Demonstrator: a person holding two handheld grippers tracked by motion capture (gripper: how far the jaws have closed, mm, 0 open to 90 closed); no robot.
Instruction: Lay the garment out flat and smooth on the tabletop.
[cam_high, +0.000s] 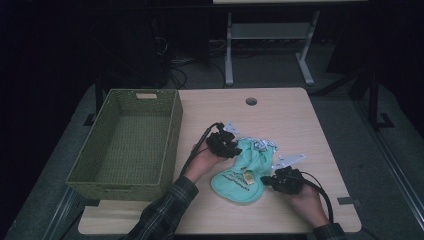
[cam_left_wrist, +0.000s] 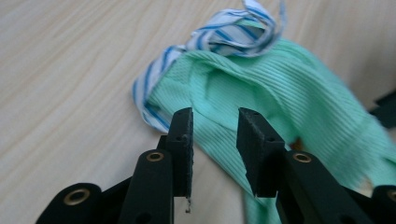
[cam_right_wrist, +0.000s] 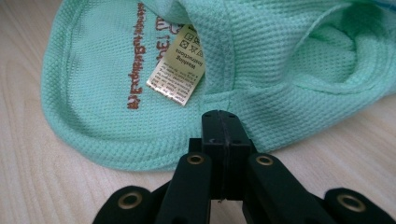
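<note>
Right gripper pinching mint-green bib, care label showing

One basket; one green garment; two tongs

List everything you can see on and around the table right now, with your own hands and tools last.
Basket: one, green woven, left part of the table, nothing visible inside.
Bib: one, mint green with a blue-striped white trim and a care label, on the table between the two grippers.
Table: one, light wood, with a round hole near its far edge.
Stand: one, pale metal legs, on the floor beyond the table.
Left gripper: one, black, jaws open at the bib's upper edge.
Right gripper: one, black, jaws closed at the bib's lower hem; whether cloth is pinched is unclear.
Hands: two, one on each gripper, plaid sleeve on the left arm.
</note>
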